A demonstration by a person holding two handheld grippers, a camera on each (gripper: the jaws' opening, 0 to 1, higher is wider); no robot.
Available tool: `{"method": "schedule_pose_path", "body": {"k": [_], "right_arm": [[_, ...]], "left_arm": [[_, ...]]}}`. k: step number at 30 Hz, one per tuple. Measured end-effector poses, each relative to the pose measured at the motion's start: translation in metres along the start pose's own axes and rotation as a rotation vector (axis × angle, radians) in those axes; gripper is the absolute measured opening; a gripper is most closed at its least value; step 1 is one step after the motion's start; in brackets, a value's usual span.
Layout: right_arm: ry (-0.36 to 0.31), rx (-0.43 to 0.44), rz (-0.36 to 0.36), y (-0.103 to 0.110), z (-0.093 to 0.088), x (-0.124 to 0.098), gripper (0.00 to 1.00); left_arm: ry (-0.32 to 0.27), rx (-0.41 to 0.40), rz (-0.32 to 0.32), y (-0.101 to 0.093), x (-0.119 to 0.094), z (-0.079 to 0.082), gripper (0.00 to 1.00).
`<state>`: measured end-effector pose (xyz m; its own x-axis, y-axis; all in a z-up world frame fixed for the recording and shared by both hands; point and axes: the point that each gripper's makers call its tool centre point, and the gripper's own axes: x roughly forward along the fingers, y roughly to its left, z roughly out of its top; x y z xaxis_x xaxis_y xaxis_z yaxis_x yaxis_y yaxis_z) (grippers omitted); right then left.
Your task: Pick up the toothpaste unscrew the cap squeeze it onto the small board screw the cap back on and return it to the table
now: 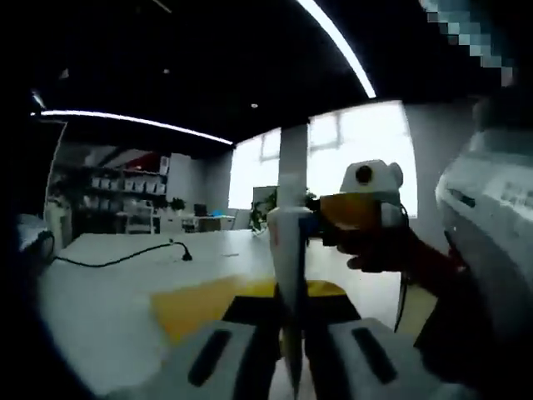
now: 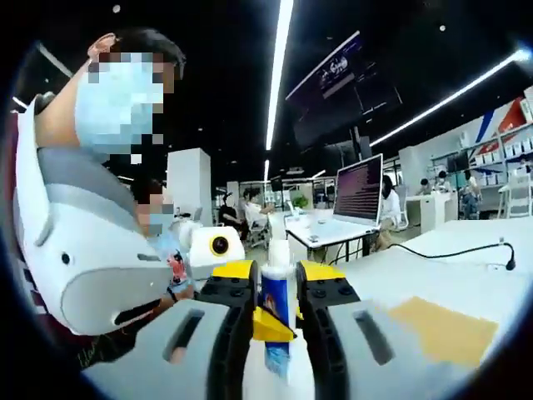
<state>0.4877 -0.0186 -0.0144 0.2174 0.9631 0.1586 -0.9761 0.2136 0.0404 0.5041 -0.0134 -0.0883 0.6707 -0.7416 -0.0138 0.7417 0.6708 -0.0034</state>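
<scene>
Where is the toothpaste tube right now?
The toothpaste tube stands upright in the air above the table, pinched in the left claw, its top held by the right claw.

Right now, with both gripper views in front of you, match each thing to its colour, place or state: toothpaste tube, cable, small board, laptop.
Things:
1. toothpaste tube
2. cable
3. small board
4. laptop

Descriptions:
A. black, trailing across the white table
B. open, screen lit, on a far desk
C. clamped between jaws
D. yellow, flat on the table

Pairs: 1-C, 2-A, 3-D, 4-B
</scene>
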Motion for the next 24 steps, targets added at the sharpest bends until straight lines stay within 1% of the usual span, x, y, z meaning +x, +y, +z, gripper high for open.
{"method": "schedule_pose_path", "body": {"k": [1, 2, 3, 5, 6, 7, 8, 9, 10, 11, 12, 13, 14, 15, 16, 17, 19, 20, 21, 22, 23, 24], "right_arm": [[-0.017, 0.003, -0.017, -0.004, 0.005, 0.001, 0.17], [-0.011, -0.002, -0.023, -0.007, 0.004, 0.002, 0.17], [-0.004, 0.009, -0.031, -0.009, 0.002, 0.005, 0.17], [-0.002, 0.015, -0.043, -0.013, 0.0, 0.004, 0.12], [-0.011, 0.024, -0.042, -0.014, 0.001, 0.003, 0.12], [-0.015, 0.042, -0.033, -0.014, 0.001, 0.003, 0.12], [-0.016, 0.046, -0.03, -0.014, 0.001, 0.002, 0.12], [-0.014, 0.047, -0.025, -0.014, 0.0, 0.002, 0.12], [-0.011, 0.046, -0.021, -0.013, 0.0, 0.002, 0.12], [-0.012, 0.078, -0.018, -0.012, 0.002, 0.001, 0.11], [0.001, 0.134, -0.011, -0.011, 0.002, 0.0, 0.11], [0.007, 0.153, 0.003, -0.011, 0.003, -0.001, 0.11], [-0.009, 0.158, 0.013, -0.012, 0.006, -0.002, 0.1], [-0.045, 0.196, 0.045, -0.004, 0.008, 0.002, 0.1], [-0.063, 0.248, 0.069, -0.002, 0.008, 0.001, 0.1], [-0.092, 0.33, 0.1, 0.0, 0.008, 0.001, 0.1], [-0.115, 0.409, 0.131, -0.001, 0.007, -0.001, 0.1], [-0.122, 0.434, 0.139, -0.003, 0.006, -0.002, 0.1], [-0.121, 0.491, 0.168, -0.003, 0.004, -0.003, 0.1], [-0.125, 0.533, 0.187, -0.004, 0.004, -0.005, 0.1], [-0.137, 0.573, 0.242, -0.002, 0.005, -0.006, 0.1], [-0.151, 0.603, 0.27, -0.002, 0.006, -0.006, 0.1]], "left_arm": [[0.02, 0.047, 0.023, 0.002, 0.001, -0.002, 0.07], [0.03, 0.067, 0.042, 0.003, 0.001, -0.002, 0.07], [0.056, 0.1, 0.064, 0.004, 0.002, -0.004, 0.07], [0.049, 0.101, 0.057, 0.0, 0.003, -0.003, 0.07], [0.049, 0.099, 0.055, 0.001, 0.002, -0.003, 0.07], [0.054, 0.056, 0.041, -0.002, 0.001, -0.004, 0.07], [0.054, 0.034, 0.023, -0.005, 0.001, -0.004, 0.07], [0.045, -0.011, -0.008, -0.008, 0.001, -0.001, 0.07], [0.037, -0.038, -0.03, -0.011, 0.0, 0.001, 0.07], [0.042, -0.066, -0.069, -0.016, 0.003, -0.001, 0.07], [0.035, -0.083, -0.09, -0.019, 0.004, -0.001, 0.07], [0.014, -0.111, -0.13, -0.024, 0.005, 0.001, 0.07], [-0.007, -0.152, -0.172, -0.029, 0.006, 0.003, 0.07], [-0.033, -0.265, -0.267, -0.038, 0.007, 0.007, 0.07], [-0.044, -0.331, -0.342, -0.045, 0.005, 0.009, 0.07], [-0.062, -0.392, -0.414, -0.05, 0.004, 0.011, 0.07], [-0.099, -0.504, -0.538, -0.058, 0.003, 0.013, 0.07], [-0.109, -0.534, -0.57, -0.059, 0.003, 0.014, 0.07], [-0.103, -0.567, -0.613, -0.063, 0.003, 0.012, 0.07], [-0.109, -0.581, -0.639, -0.065, 0.003, 0.013, 0.08], [-0.119, -0.611, -0.706, -0.072, 0.001, 0.015, 0.08], [-0.111, -0.66, -0.757, -0.076, -0.001, 0.017, 0.08]]}}
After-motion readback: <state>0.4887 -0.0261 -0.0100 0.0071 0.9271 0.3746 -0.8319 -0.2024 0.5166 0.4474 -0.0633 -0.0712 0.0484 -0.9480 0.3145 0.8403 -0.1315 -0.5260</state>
